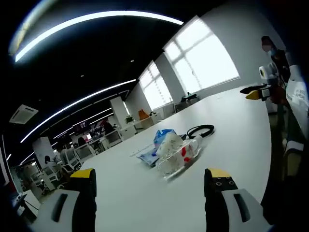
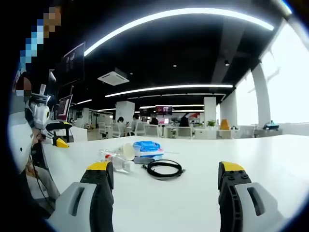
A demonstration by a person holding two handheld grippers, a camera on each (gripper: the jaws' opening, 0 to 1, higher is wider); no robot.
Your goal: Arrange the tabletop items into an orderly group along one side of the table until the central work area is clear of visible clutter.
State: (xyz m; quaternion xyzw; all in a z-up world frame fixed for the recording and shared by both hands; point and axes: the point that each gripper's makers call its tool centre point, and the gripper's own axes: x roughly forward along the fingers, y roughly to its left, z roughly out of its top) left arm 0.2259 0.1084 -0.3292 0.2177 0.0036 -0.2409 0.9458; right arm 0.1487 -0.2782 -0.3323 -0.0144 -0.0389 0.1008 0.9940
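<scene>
Sitting mid-table [image 2: 203, 193]: black cable coil [image 2: 164, 168], blue packet [image 2: 147, 147], clear bottle [image 2: 117, 161] lying sideways. Left gripper [image 1: 152, 186] and right gripper [image 2: 166, 181] both spread wide, holding nothing.

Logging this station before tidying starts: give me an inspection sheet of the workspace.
Surface: large white table, mostly bare.
Job's things: clear plastic bottle with white cap, blue-and-white plastic packet and clear crinkled wrapper with red print, bunched mid-table.
Clutter: nothing else seen on the table.
Grippers: left gripper open, empty; right gripper open, empty; both short of the pile.
Cables: coiled black cable beside the packet.
Surroundings: open office, desks, chairs, bright windows, ceiling light strips.
</scene>
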